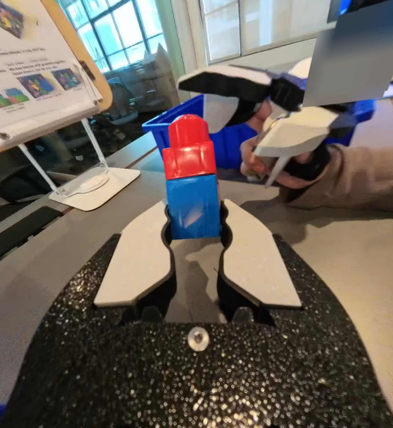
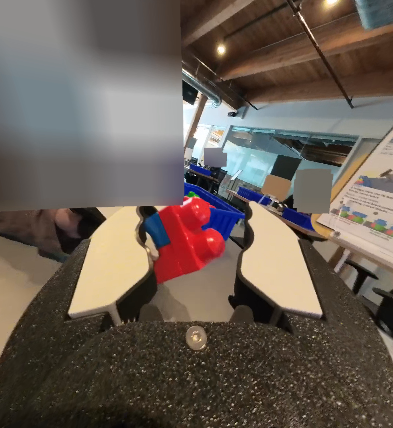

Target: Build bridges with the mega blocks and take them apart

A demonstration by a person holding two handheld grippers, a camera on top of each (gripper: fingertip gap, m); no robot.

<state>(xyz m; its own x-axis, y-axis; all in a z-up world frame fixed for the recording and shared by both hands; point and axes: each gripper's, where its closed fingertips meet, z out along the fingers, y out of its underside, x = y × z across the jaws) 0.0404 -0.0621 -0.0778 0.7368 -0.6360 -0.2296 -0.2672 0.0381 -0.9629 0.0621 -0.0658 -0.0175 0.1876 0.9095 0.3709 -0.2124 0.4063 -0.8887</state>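
My left gripper (image 1: 194, 208) is shut on a blue mega block (image 1: 194, 208) and holds it upright just above the grey table (image 1: 329, 266). A red block (image 1: 188, 152) is stacked on top of the blue one. My right gripper (image 1: 195, 106), held by a hand, is open, with its fingers beside the red block's top stud. In the right wrist view the right gripper (image 2: 195, 220) stands wide open around the tilted red block (image 2: 190, 245). Its left finger (image 2: 112, 254) is against the block and its right finger is apart from it. The blue block (image 2: 156, 231) shows behind.
A blue bin (image 1: 228, 143) with more blocks stands right behind the stack; it also shows in the right wrist view (image 2: 223, 217). An instruction board on a clear stand (image 1: 40, 69) is at the far left of the table. A sleeved arm (image 1: 353, 180) reaches in from the right. My right fingertips sit around 7 cm from my left ones.
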